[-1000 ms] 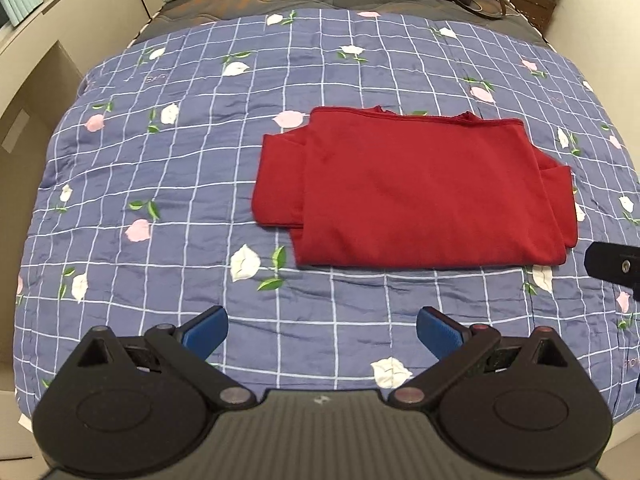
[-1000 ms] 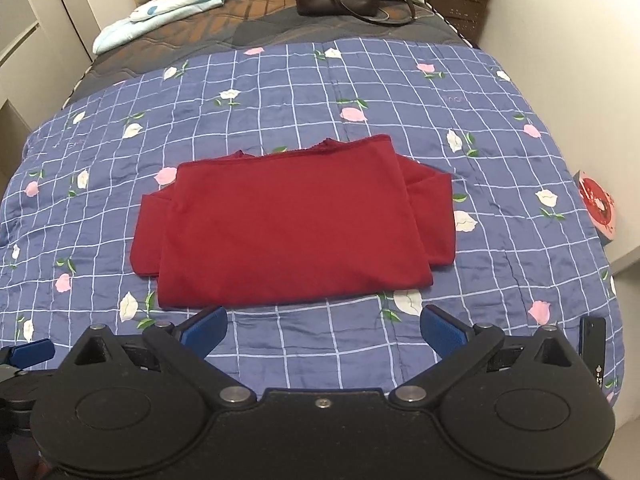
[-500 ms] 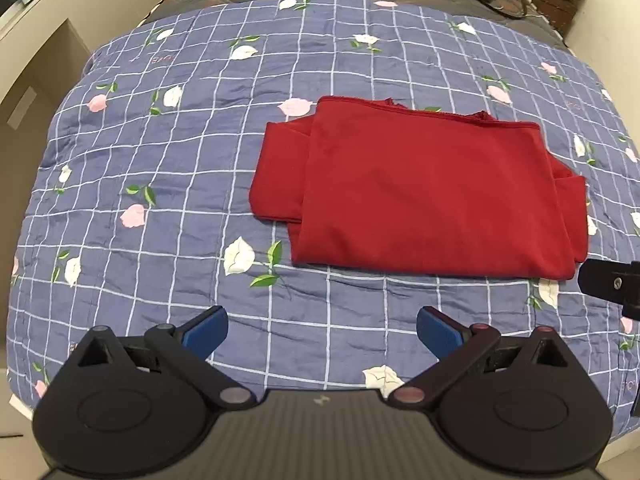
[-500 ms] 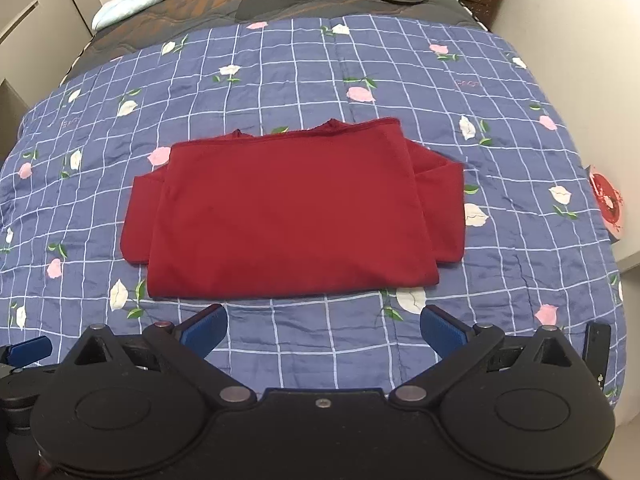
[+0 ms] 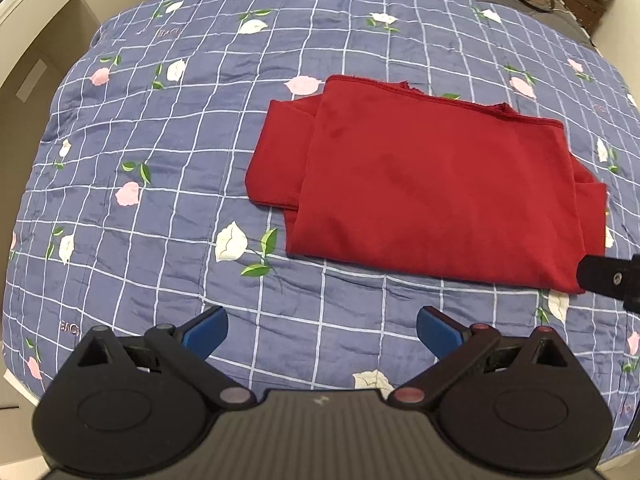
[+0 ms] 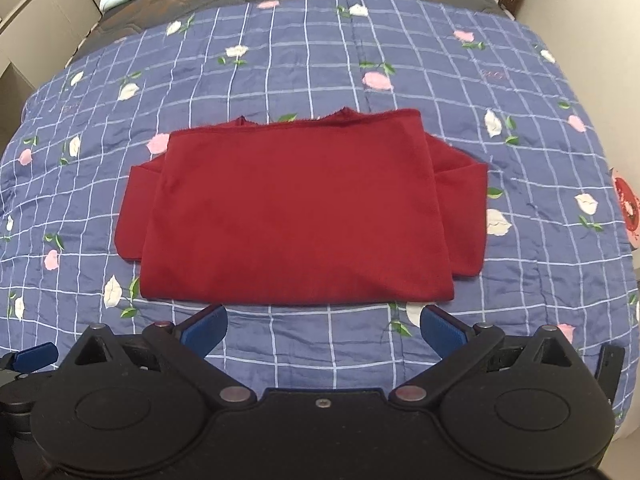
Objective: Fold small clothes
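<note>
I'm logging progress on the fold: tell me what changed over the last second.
Both grippers moved forward toward the red garment: it sits lower and larger in both wrist views, and the right gripper is now just short of its near edge. The left gripper trails. Nothing was grasped or released. Both stayed open; the garment lay unchanged on the quilt.

The left black plastic two-finger gripper (image 5: 322, 326) had a ribbed grey-black centre plate with a small pale mark, flanked by two rounded black housings with embossed discs. Angled black link arms ran forward from dull reddish-grey rivets to blue rubber-like fingertip pads (image 5: 206, 329). Triangular cut-outs pierced each housing. The right black plastic two-finger gripper (image 6: 323, 327) matched it, though its centre plate was smooth with one small screw, its rivets looked grey, and its blue pads (image 6: 443, 330) showed fine ridging.
</note>
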{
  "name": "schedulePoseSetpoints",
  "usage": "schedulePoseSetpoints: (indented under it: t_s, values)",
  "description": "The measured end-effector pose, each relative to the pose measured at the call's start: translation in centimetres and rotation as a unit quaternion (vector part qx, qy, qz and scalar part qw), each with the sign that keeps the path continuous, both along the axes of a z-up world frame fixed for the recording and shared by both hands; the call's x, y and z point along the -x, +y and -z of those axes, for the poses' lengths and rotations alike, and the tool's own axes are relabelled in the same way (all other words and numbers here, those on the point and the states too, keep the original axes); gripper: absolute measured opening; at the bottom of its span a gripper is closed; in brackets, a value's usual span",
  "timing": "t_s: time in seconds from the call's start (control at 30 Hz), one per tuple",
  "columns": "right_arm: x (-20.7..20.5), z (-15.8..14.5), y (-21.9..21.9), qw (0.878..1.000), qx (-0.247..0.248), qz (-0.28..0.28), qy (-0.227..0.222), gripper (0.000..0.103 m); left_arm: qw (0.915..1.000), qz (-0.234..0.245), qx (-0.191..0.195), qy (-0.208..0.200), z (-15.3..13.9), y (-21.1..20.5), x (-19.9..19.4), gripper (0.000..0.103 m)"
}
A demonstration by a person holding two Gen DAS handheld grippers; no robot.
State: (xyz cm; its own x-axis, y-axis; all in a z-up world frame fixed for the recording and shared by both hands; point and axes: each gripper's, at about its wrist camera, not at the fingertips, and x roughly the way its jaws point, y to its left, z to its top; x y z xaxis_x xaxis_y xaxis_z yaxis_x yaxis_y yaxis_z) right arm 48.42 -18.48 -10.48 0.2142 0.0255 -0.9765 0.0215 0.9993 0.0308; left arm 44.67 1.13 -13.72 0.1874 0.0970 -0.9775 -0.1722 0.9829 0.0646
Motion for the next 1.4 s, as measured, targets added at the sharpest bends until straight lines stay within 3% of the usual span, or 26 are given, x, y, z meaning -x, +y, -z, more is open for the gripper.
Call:
schedulePoseSetpoints:
  t_s: [0.43, 0.63, 0.87, 1.13, 1.23, 1.4]
  values:
    - [-3.6, 6.5, -0.6, 0.998, -0.029, -0.021, 0.045, 0.102, 0.9985, -0.037, -0.012, 0.037, 4.7, 0.9, -4.6, 0.102]
    - [-5.5, 9.3, -0.6, 0.998, 0.004, -0.067, 0.022, 0.102, 0.9978, -0.049, -0.010, 0.043, 6.7, 1.4, -6.8, 0.102]
    - [-9.0, 12.5, -0.2, 0.996, 0.002, -0.095, 0.004, 0.102, 0.9967, -0.064, -0.013, 0.049, 8.5, 2.4, -8.5, 0.102]
    - [-12.4, 14.3, 1.0, 0.994, -0.004, -0.090, -0.068, 0.102, 0.9939, -0.108, 0.011, 0.021, 10.0, 5.4, -9.0, 0.102]
    - [-12.5, 16.1, 1.3, 0.995, 0.008, -0.081, -0.056, 0.102, 0.9916, -0.126, 0.016, 0.023, 10.9, 6.5, -8.9, 0.102]
    - [-10.0, 18.9, 2.5, 0.992, 0.041, -0.118, -0.018, 0.102, 0.9890, -0.146, 0.017, 0.013, 11.9, 8.6, -8.7, 0.102]
